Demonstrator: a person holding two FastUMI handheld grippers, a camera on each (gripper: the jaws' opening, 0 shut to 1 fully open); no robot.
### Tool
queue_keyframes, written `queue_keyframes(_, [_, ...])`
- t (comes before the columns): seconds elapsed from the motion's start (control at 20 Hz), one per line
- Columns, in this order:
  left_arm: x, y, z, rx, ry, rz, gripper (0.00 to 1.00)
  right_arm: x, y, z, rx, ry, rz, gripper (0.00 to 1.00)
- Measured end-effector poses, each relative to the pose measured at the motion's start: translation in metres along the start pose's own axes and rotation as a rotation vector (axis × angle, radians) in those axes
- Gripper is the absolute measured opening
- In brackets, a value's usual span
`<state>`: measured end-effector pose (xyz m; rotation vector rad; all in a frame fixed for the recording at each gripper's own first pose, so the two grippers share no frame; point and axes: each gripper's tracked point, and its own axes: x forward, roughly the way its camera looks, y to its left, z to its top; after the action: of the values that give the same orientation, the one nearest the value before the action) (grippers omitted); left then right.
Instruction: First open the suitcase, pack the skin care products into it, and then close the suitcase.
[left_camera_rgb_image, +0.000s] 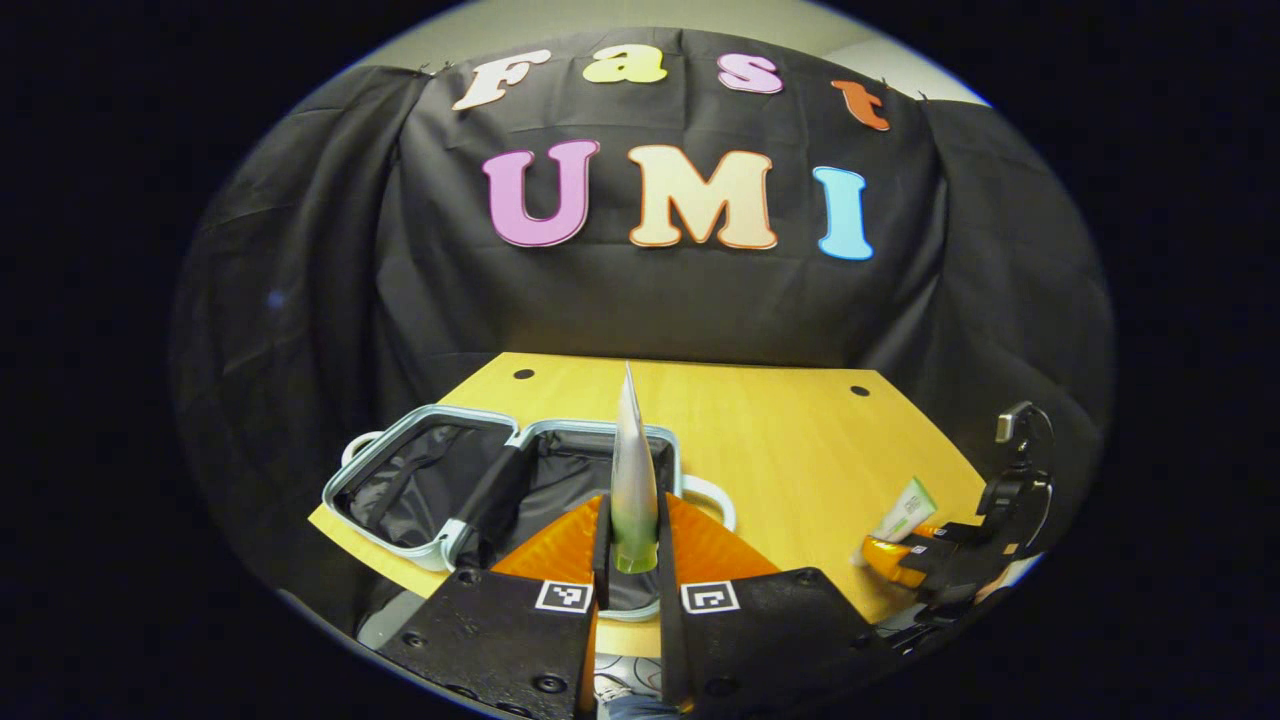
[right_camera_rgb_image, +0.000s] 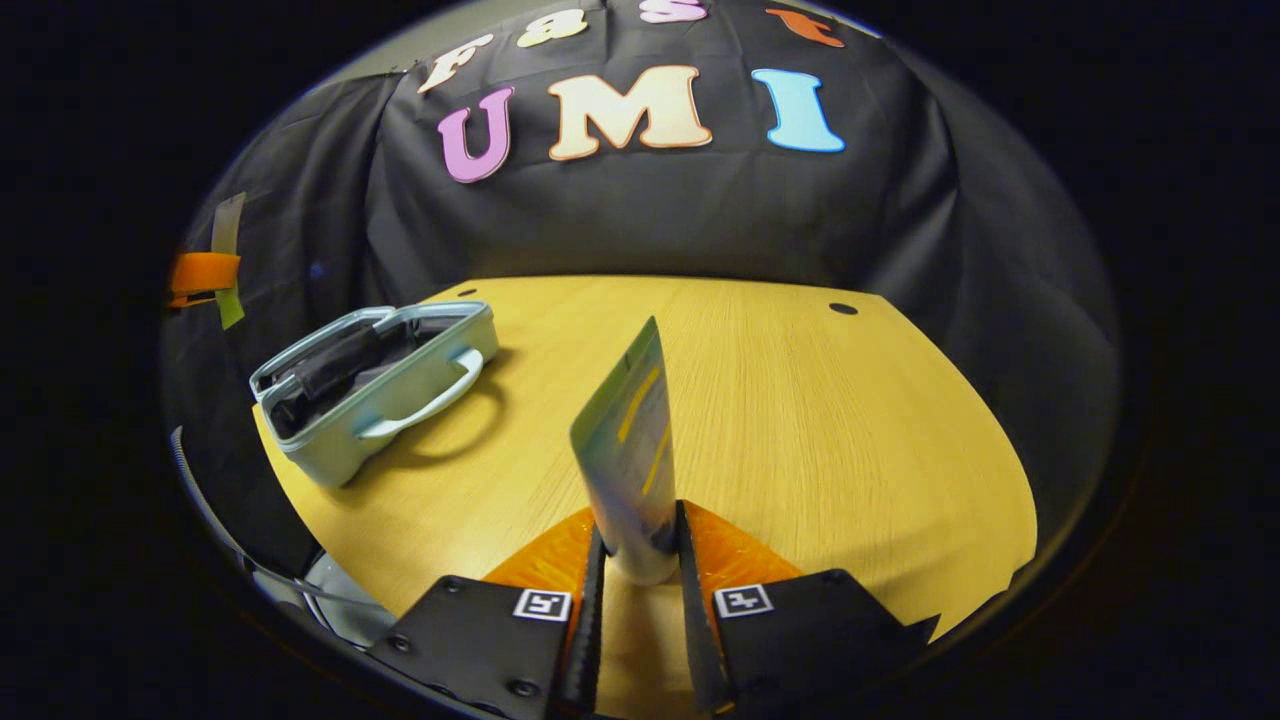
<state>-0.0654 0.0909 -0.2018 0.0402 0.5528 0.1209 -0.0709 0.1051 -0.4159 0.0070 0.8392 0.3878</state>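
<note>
Over the open suitcase (left_camera_rgb_image: 500, 480) at the wooden table's (left_camera_rgb_image: 800, 440) left edge, I have my left gripper (left_camera_rgb_image: 633, 560) clamped on a green-tinted tube (left_camera_rgb_image: 633, 470) standing upright, while my right gripper (right_camera_rgb_image: 640, 560) pinches a second tube (right_camera_rgb_image: 628, 450) above bare tabletop, well apart from the case.

Near rim of pale blue open suitcase (left_camera_rgb_image: 430, 490) hidden behind gripper body; print on small white-green tube (left_camera_rgb_image: 906, 510) illegible.
</note>
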Motion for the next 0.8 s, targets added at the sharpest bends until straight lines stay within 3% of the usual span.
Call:
queue_keyframes(0.05, [0.002,0.008,-0.003,-0.002,0.011,0.011,0.18,0.002,0.003,0.002,0.012,0.011,0.012,0.27])
queue_keyframes(0.35, [0.035,0.056,-0.043,0.012,0.173,0.045,0.18,-0.008,0.028,0.039,0.008,0.023,0.049,0.27])
queue_keyframes(0.4, [0.045,0.064,-0.05,0.027,0.205,0.049,0.18,-0.01,0.037,0.045,0.015,0.019,0.054,0.24])
queue_keyframes(0.45, [0.056,0.071,-0.058,0.035,0.237,0.044,0.18,-0.013,0.048,0.052,0.031,0.015,0.061,0.27])
queue_keyframes(0.65, [0.091,0.082,-0.101,0.045,0.424,-0.009,0.18,-0.01,0.106,0.082,0.099,0.007,0.1,0.27])
queue_keyframes(0.8, [0.115,0.09,-0.127,0.052,0.501,-0.051,0.18,-0.002,0.15,0.098,0.113,0.012,0.144,0.27])
